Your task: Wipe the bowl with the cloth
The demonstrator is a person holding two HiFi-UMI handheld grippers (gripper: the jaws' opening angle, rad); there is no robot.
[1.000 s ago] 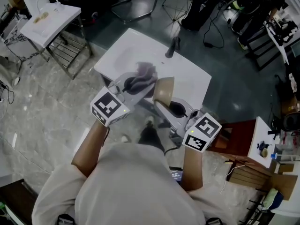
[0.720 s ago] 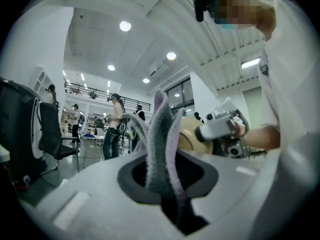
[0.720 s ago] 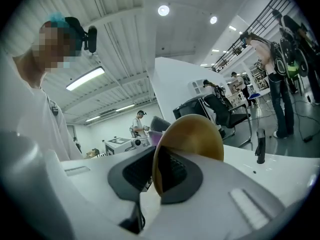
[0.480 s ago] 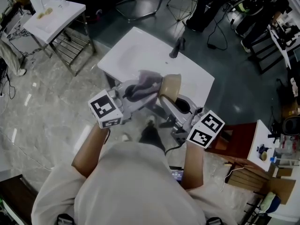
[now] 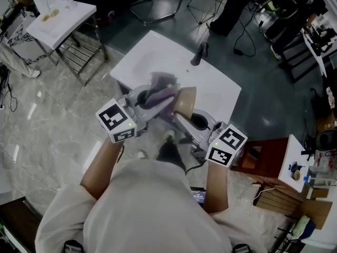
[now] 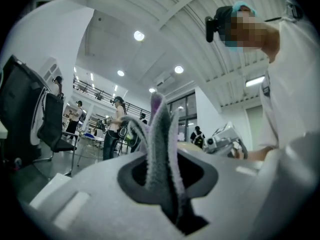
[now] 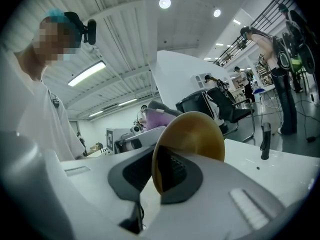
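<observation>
My right gripper [image 5: 192, 121] is shut on the rim of a tan bowl [image 5: 184, 100], which it holds on its side above the white table [image 5: 216, 86]. In the right gripper view the bowl [image 7: 195, 136] stands on edge between the dark pads [image 7: 172, 171], its rim clamped. My left gripper [image 5: 143, 97] is shut on a grey and purple cloth [image 5: 161, 88] that lies against the bowl's left side. In the left gripper view, folds of the cloth [image 6: 162, 144] rise out of the shut jaws. The bowl's inside is hidden in the head view.
A dark upright handle [image 5: 199, 53] stands on the table's far side. Beyond it are a white stand [image 5: 60, 17] at the upper left, cables and chair legs at the back, and a red-brown cabinet [image 5: 268, 154] at the right. Several people stand far off in the gripper views.
The left gripper has rolled, and the cloth has shifted back and forth by the bowl's left side. The right gripper and the bowl have stayed almost still.
</observation>
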